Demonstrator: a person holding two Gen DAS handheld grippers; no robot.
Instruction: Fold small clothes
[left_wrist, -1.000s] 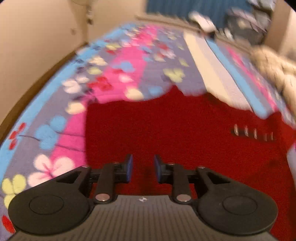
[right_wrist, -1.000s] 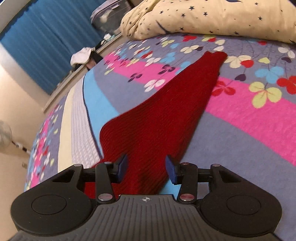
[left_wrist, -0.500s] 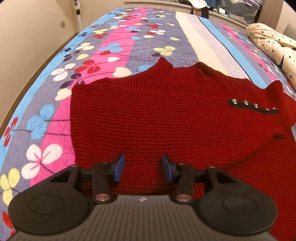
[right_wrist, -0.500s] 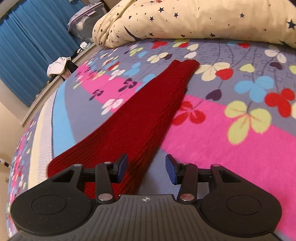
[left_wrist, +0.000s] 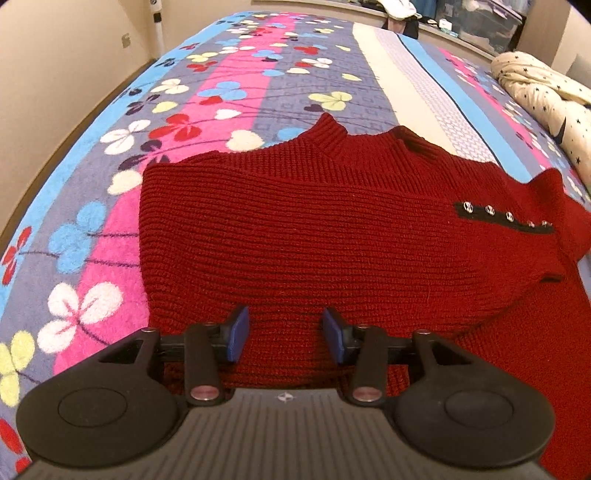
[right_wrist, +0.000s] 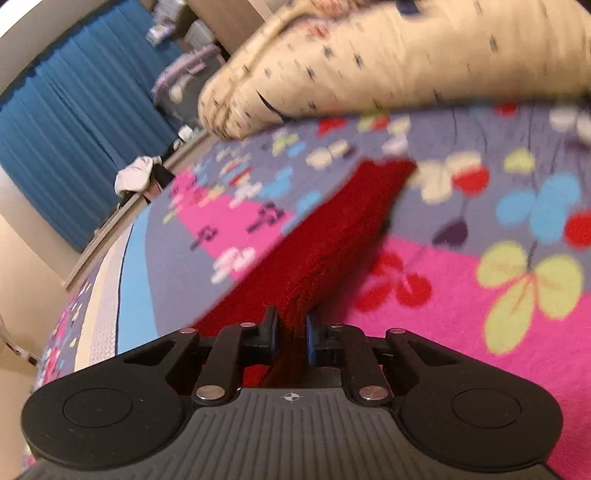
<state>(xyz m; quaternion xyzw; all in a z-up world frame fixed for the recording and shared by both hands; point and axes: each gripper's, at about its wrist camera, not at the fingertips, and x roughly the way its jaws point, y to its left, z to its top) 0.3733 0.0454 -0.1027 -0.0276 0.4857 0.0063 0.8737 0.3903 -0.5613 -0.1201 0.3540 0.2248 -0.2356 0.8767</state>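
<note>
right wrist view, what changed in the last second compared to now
The right tongs moved in along the red sweater's sleeve and are closing, with sleeve fabric bunched between their pads. The left tongs widened from a narrower gap and hang open over the sweater body, gripping nothing. The sweater stays spread on the flowered blanket, one sleeve already folded across.

Red ribbed knit sweater (left_wrist: 332, 236) lies flat, one sleeve (right_wrist: 332, 236) stretched out.

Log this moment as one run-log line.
step: sleeve fold | left tongs: open over sweater | right tongs: closing, sleeve between pads | surface: blanket
</note>
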